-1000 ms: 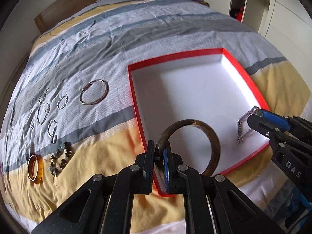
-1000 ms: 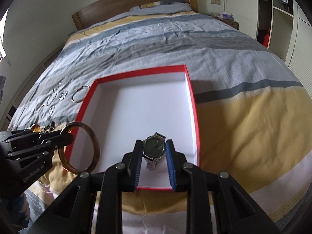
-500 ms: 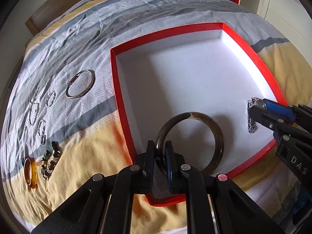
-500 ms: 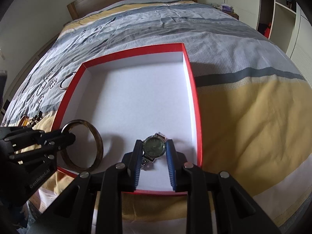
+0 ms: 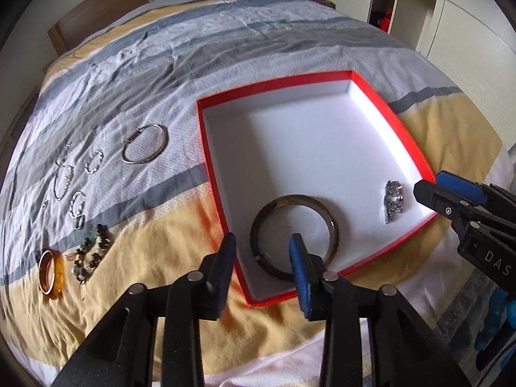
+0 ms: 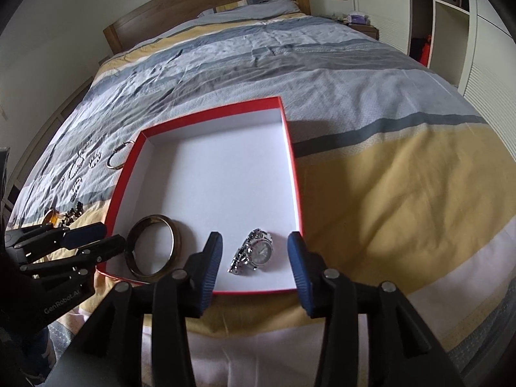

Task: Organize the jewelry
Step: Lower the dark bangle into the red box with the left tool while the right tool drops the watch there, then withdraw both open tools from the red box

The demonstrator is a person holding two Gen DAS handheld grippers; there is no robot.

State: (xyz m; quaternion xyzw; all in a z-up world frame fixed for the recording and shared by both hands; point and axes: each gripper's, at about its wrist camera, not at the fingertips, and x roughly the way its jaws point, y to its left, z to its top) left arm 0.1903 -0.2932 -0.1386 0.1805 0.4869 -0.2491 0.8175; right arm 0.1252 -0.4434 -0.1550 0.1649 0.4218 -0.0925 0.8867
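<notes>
A dark horn-coloured bangle lies flat in the near left corner of the red box with a white inside. My left gripper hovers over it, jaws opening, pads clear of the rim. A silver watch lies in the box's near right corner. My right gripper stands over the watch with jaws opening; the watch is between the fingers but untouched.
On the striped bedspread left of the box lie a thin silver bangle, several small chains, a dark bead bracelet and an amber bangle. A wardrobe stands at the right.
Both grippers let go and opened. The bangle dropped flat onto the box floor, and the watch now lies free in the box. Both grippers drew back a little.
</notes>
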